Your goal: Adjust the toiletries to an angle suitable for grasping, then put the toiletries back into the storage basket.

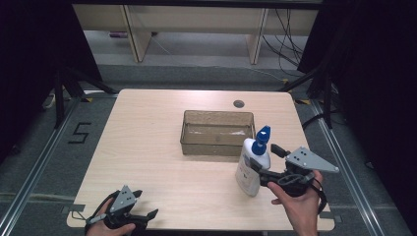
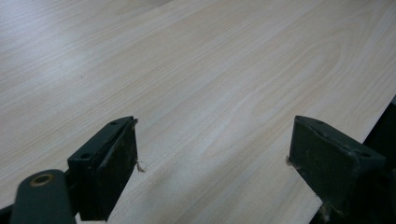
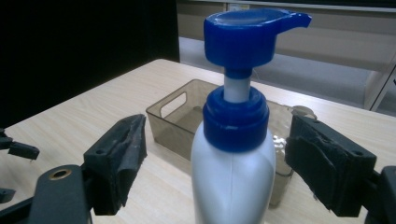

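A white pump bottle [image 1: 252, 169] with a blue pump head [image 1: 262, 135] stands upright on the wooden table, just in front of the right end of a translucent brown bin [image 1: 216, 114]. My right gripper [image 1: 265, 167] reaches in from the right and is open, one jaw on each side of the bottle. In the right gripper view a gap shows between each pad and the bottle [image 3: 233, 186], and the bin [image 3: 173, 100] lies behind it. My left gripper [image 1: 146, 204] rests open at the table's front left edge, holding nothing. Bare wood lies between the jaws of the left gripper [image 2: 212, 154].
The bin looks nearly empty, with a pale patch on its floor. A round cable hole [image 1: 239, 103] sits near the table's far edge. The tabletop [image 1: 147, 142] is bare wood on its left half. Floor rails and dark stands flank the table.
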A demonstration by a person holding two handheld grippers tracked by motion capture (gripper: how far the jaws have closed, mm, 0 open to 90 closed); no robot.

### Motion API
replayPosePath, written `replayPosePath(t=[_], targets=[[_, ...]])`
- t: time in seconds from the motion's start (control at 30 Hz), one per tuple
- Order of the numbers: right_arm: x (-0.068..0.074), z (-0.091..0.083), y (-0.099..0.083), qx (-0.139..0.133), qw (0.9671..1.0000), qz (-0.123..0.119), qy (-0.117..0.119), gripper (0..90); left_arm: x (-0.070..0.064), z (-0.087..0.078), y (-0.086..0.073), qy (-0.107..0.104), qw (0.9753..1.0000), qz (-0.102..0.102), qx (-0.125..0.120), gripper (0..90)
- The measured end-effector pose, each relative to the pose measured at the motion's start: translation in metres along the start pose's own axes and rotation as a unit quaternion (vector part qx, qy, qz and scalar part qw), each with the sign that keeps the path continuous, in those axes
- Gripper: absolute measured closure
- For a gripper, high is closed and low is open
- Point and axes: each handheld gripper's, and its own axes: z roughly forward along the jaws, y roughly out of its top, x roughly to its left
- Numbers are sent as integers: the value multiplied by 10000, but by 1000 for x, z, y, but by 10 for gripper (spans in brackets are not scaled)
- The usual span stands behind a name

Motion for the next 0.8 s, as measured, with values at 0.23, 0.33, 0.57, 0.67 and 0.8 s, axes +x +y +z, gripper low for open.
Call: replayPosePath(t=[0.23, 0.33, 0.57, 0.67, 0.8], targets=[[-7, 11, 4, -9, 10000, -43, -36, 215, 3, -1, 1, 10, 9998, 103, 145, 149], [-8, 14, 4, -30, 10000, -25, 31, 223, 3, 2, 1, -8, 10000, 33, 84, 149], [-12, 26, 7, -59, 9998, -156, 75, 262, 3, 1, 1, -54, 10000, -1, 82, 149], [-11, 28, 6, 12, 9999, 43, 159, 281, 4, 1, 1, -31, 9999, 90, 137, 149], [-12, 29, 7, -124, 9999, -70, 91, 306, 3, 0, 1, -80, 9998, 97, 143, 149]])
